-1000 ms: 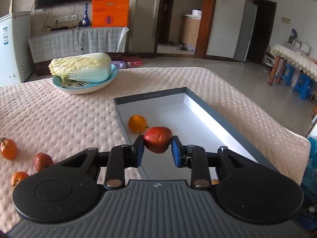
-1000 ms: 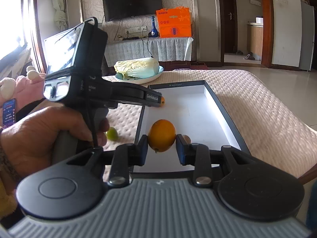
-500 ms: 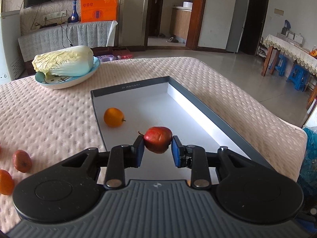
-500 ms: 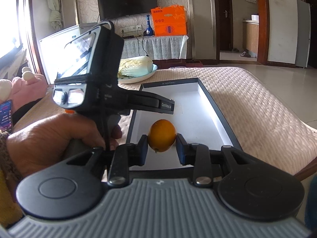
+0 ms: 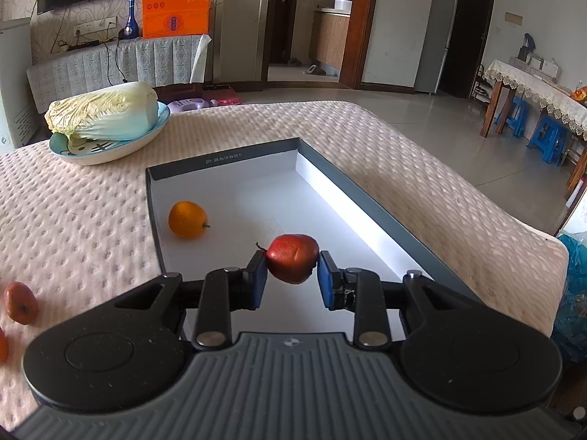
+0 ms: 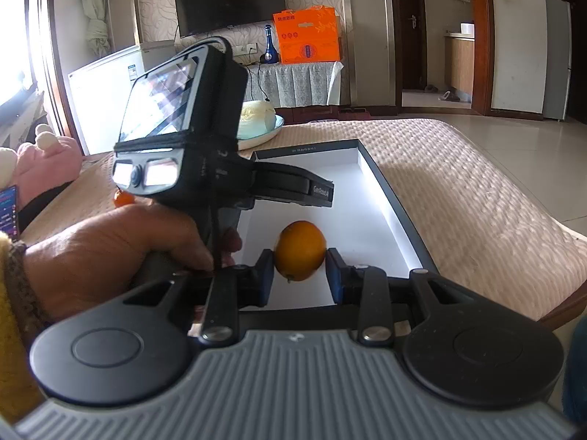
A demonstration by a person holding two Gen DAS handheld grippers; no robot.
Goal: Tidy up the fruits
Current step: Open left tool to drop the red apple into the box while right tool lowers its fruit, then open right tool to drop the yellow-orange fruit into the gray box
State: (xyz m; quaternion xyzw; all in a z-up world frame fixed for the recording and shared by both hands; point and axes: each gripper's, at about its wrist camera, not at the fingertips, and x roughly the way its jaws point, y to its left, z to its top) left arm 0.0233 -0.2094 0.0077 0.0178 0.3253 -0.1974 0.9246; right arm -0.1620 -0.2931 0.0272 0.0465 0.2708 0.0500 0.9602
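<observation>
Left wrist view: left gripper [image 5: 292, 279] clamps a red apple [image 5: 292, 257] above the tray [image 5: 396, 234], seemingly for sorting; right gripper [image 6: 300, 274] pinches an orange [image 6: 300, 250].

Beyond the jaws, a wall-mounted television [image 6: 229, 2] hung above a cloth-covered sideboard [image 5: 121, 60]; rightward, pale floor tiles [image 5: 458, 135] met a lace-draped table [image 5: 532, 80].
</observation>
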